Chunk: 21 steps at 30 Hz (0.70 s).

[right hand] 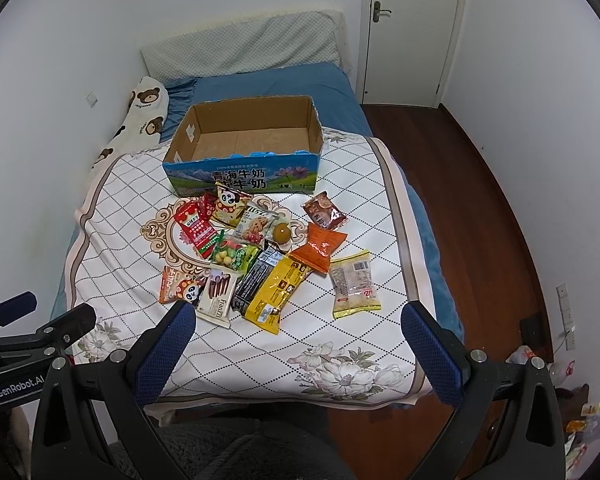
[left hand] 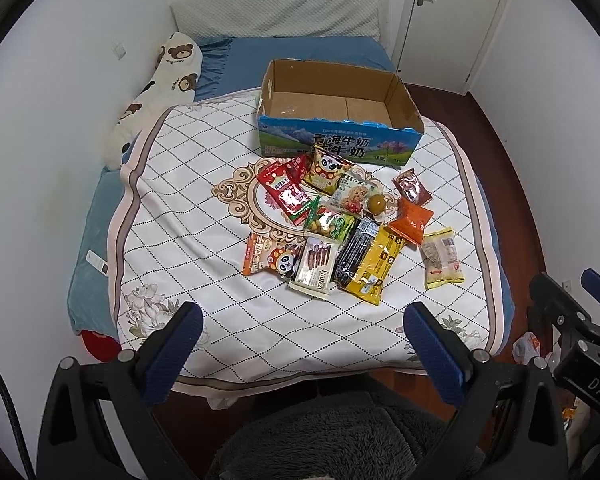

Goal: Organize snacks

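Note:
Several snack packets lie in a loose pile on the quilt, among them a yellow packet, an orange one and a pale one at the right. Behind the pile stands an empty cardboard box with a blue printed front. My left gripper hovers open over the near end of the bed, well short of the snacks. My right gripper is open too, its left finger just short of a white Franzzi packet.
The bed fills the room's left side, with a bear-print pillow along the wall. Dark wood floor runs along the right, towards a white door. A grey fuzzy cushion lies right below the grippers. Clutter sits at the lower right.

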Motion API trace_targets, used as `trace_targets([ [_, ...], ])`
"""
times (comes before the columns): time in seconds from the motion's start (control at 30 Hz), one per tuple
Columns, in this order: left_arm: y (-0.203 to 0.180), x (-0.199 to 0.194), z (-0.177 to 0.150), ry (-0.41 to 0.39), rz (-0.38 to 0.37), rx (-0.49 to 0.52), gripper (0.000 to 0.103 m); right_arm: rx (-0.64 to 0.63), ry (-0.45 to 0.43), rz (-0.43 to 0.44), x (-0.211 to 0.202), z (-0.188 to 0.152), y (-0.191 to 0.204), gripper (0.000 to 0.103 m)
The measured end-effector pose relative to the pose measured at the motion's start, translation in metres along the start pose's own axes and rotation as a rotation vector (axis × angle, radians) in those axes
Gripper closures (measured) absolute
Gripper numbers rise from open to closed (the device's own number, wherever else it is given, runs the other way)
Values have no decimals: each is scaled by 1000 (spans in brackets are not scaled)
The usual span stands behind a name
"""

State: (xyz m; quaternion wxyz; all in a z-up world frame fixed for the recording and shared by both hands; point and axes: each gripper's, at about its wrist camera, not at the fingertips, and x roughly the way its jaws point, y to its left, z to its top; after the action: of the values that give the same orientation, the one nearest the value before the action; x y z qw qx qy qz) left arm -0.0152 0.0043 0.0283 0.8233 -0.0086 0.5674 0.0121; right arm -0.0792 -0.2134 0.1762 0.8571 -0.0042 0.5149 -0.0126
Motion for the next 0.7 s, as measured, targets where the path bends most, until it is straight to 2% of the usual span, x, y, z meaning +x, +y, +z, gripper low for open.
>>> trace_targets([
  [0.53,3,-1,-3,-18,3,-12,0,4,-2,12,1,1,-1,0],
  [0.7,11,17,8,-79,69,-18,0,24,26,25,22,5,-5,0],
])
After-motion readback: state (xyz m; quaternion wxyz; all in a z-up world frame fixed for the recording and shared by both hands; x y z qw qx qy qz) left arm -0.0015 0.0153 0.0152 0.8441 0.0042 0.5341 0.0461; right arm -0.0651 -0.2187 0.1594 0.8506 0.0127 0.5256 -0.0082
